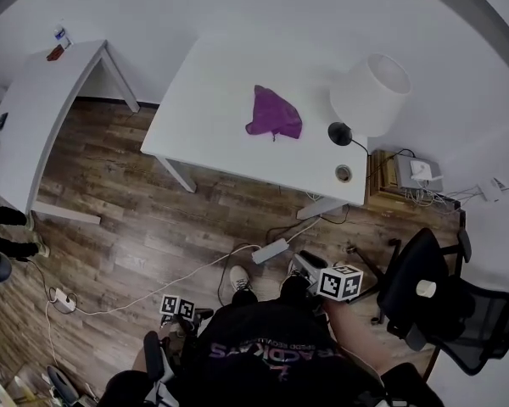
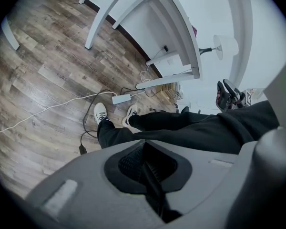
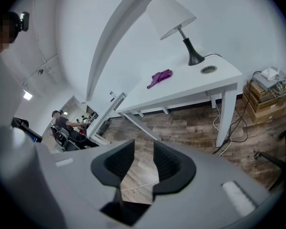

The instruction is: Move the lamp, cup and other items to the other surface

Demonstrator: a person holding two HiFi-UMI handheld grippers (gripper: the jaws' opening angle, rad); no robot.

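Note:
A lamp (image 1: 369, 91) with a white shade and black base stands at the right end of the white table (image 1: 212, 91). A purple cloth (image 1: 274, 114) lies mid-table, and a small cup (image 1: 343, 173) sits at the near right corner. The right gripper view shows the same lamp (image 3: 171, 15), cloth (image 3: 159, 78) and cup (image 3: 209, 69) from well back. My right gripper (image 3: 142, 163) is open with only floor between its pads. My left gripper (image 2: 145, 168) is shut and empty, pointing at the floor over the person's legs. Both grippers (image 1: 178, 308) (image 1: 310, 268) are held low near the body, far from the table.
A second white table (image 1: 34, 117) stands at the left with small items on its far end. A black office chair (image 1: 445, 303) is at the right. A power strip (image 1: 270, 250) and cables lie on the wood floor. Boxes with devices (image 1: 411, 176) sit beside the table.

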